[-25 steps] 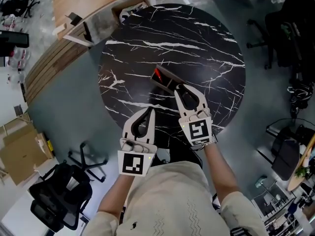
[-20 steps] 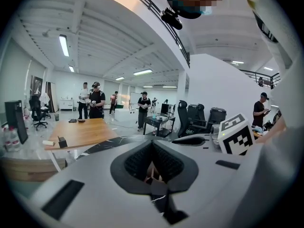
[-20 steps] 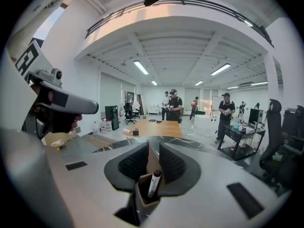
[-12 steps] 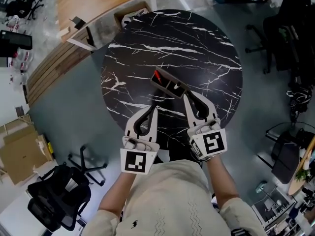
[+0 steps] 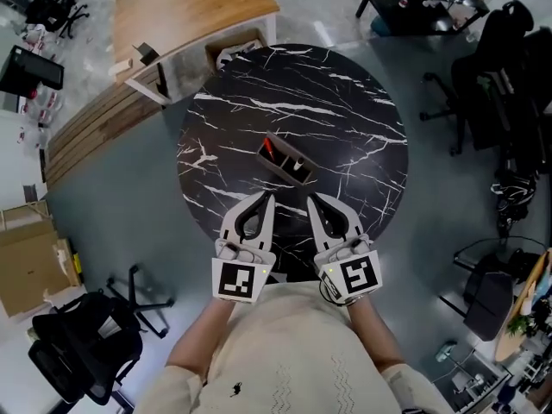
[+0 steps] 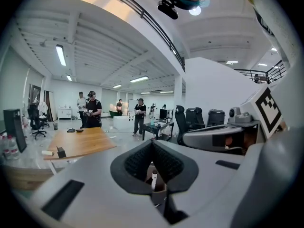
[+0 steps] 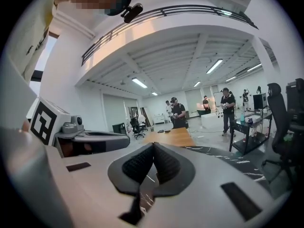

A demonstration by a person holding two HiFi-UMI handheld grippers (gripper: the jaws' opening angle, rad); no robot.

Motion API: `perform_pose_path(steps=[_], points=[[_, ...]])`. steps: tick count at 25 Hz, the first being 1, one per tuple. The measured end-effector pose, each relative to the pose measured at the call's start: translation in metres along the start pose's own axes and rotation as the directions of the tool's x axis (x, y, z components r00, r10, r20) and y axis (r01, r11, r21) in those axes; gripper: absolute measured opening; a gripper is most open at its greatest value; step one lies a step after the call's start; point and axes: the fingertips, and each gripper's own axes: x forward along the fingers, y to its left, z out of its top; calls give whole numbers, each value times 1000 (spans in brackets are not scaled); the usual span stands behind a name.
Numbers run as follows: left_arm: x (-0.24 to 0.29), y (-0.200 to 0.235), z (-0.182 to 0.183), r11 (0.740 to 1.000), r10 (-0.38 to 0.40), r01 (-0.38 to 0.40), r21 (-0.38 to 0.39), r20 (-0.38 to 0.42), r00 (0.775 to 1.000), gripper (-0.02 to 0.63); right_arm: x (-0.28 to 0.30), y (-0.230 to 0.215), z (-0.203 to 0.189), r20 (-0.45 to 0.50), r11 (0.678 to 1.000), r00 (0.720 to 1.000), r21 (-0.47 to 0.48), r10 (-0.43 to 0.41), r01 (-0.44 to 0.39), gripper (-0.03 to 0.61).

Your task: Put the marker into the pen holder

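The dark oblong pen holder (image 5: 285,161) lies near the middle of the round black marble table (image 5: 345,110). A red marker (image 5: 269,148) rests in its left end. Both grippers hover over the table's near edge, short of the holder. My left gripper (image 5: 268,197) is shut with nothing in it, and my right gripper (image 5: 310,199) is shut and empty too. In the left gripper view the jaws of the left gripper (image 6: 153,142) meet at the tips, and the holder (image 6: 159,188) shows through the loop behind them. The right gripper (image 7: 153,144) is likewise closed in its own view.
A wooden desk (image 5: 194,7) stands beyond the table at the upper left. Office chairs sit at the lower left (image 5: 86,343) and at the right (image 5: 504,67). Several people stand far off in the hall (image 6: 90,109).
My right gripper has drawn back from the pen holder toward the table's near edge. The left gripper has stayed almost still. The head view has lifted, so the table looks smaller.
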Motion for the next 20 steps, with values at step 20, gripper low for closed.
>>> perform_pose_path(steps=[20], points=[[-26, -22, -7, 998, 66, -66, 16, 31, 997, 8, -29, 7, -4, -34, 997, 998, -59, 49, -51, 15]])
